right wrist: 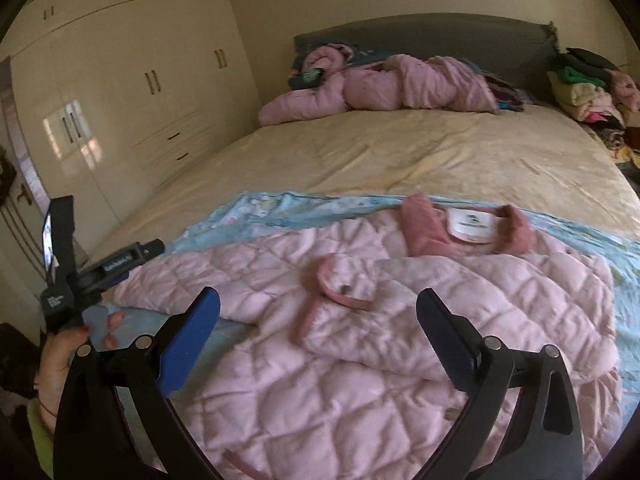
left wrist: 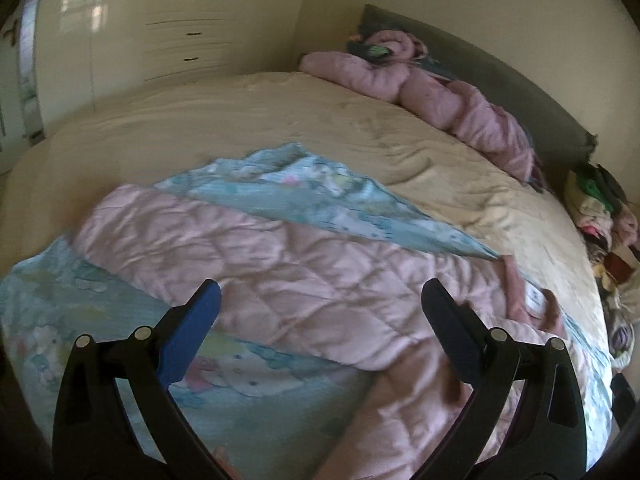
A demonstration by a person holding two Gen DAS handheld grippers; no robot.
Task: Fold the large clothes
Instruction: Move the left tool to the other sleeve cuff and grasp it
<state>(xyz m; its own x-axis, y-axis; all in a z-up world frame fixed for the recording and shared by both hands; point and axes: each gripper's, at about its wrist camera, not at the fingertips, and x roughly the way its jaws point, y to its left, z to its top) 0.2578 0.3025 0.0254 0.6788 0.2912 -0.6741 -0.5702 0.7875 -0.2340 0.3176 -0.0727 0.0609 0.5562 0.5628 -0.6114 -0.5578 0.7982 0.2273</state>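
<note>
Pink quilted coat (right wrist: 360, 320) lies spread on the near part of the bed (right wrist: 400, 152), lining panels showing pale blue at its edges; collar and label (right wrist: 470, 226) face the headboard. One sleeve (right wrist: 344, 280) is folded across the body.

Right claw (right wrist: 318, 314) stands wide, holding nothing, above the sleeve. Left claw (left wrist: 320, 300) likewise wide and empty over the coat's side.

Risk: the padded fabric is bulky and likely springy; a shallow pinch could slip and let the fold open.

The right view alone shows collar, label and the left hand (right wrist: 64, 344); the left view alone shows the coat's far hem edge.
</note>
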